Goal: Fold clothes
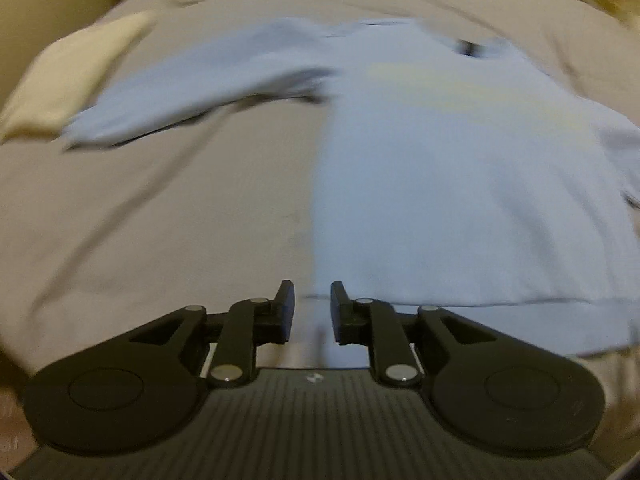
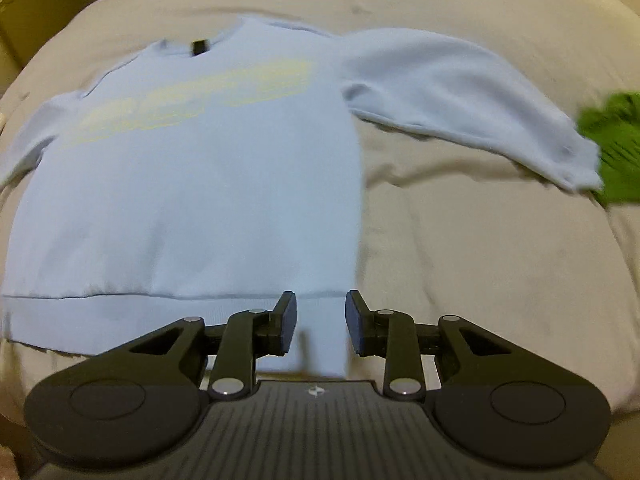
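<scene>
**Both grippers poised at the sweatshirt's hem**

I had the pale blue long-sleeved sweatshirt (image 1: 460, 184) spread flat and face up on the beige bedcover (image 1: 152, 216), its faint yellow chest print (image 2: 192, 96) showing and a small dark label (image 2: 200, 47) at the neckline on the far side from my cameras. I took the sweatshirt as my landmark for everything else.

My left gripper (image 1: 312, 312) sat at the sweatshirt's near hem, by the garment's left-hand bottom corner as that wrist view showed it. Its fingers (image 1: 286, 312) stood apart with a plain gap between them and nothing held; the hem edge showed in that gap, but I could not tell whether the pads touched the cloth. One sleeve (image 1: 200, 92) stretched out and away from the body, its cuff ending near a folded cream cloth (image 1: 68, 80) that lay beyond the sleeve.

My right gripper (image 2: 321, 322) was at the opposite bottom corner of the hem band (image 2: 160, 316). Its fingers (image 2: 288, 324) were also spread and gripped nothing, with the ribbed corner of the hem lying between them. The other sleeve (image 2: 460, 96) angled outward from the shoulder, and its cuff rested against a bright green fabric item (image 2: 616, 148) just past it. Both views were somewhat blurred, so finer detail of the print was not legible.
</scene>
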A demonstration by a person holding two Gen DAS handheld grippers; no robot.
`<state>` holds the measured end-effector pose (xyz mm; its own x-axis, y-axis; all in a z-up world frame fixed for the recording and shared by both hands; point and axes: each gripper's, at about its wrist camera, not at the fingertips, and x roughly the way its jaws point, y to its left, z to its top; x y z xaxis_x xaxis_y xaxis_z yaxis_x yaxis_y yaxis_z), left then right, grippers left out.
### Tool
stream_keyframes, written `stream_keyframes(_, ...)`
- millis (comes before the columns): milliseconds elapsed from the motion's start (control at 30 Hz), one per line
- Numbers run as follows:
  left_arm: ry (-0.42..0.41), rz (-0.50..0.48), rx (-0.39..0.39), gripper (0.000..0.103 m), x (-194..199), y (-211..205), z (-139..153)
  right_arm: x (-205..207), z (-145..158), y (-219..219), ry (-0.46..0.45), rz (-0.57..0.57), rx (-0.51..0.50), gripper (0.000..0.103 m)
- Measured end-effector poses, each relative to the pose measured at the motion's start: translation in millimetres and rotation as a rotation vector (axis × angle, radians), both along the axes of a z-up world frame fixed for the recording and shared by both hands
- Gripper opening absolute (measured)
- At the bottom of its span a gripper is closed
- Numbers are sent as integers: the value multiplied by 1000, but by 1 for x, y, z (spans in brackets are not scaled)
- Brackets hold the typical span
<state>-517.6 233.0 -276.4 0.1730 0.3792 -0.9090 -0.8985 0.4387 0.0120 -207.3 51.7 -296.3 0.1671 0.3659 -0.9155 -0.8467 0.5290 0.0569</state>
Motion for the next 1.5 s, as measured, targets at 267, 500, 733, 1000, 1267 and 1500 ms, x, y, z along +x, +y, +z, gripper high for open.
stream_keyframes(267, 90, -15, -165, 21, 24, -5, -37, -14, -22, -17, 119, -15, -164, 42)
stream_keyframes(500, 72, -32, -111, 34, 31, -17, 54, -19, 66, -33, 145, -140, 10, 88)
stream_keyframes(733, 11, -76, -3, 50, 39, -26, 144, -38, 153, -32, 47, -154, 108, 89)
stream_keyframes(1000, 34, -80, 88, 55, 40, -64, 195, -68, 202, -45, -30, -92, 117, 90)
stream_keyframes(1267, 43, -23, 144, 62, 55, -107, 219, -60, 221, -68, -43, -37, 127, 90)
stream_keyframes(1500, 42, 17, 138, 64, 87, -162, 222, -32, 227, -105, -16, 40, 120, 90)
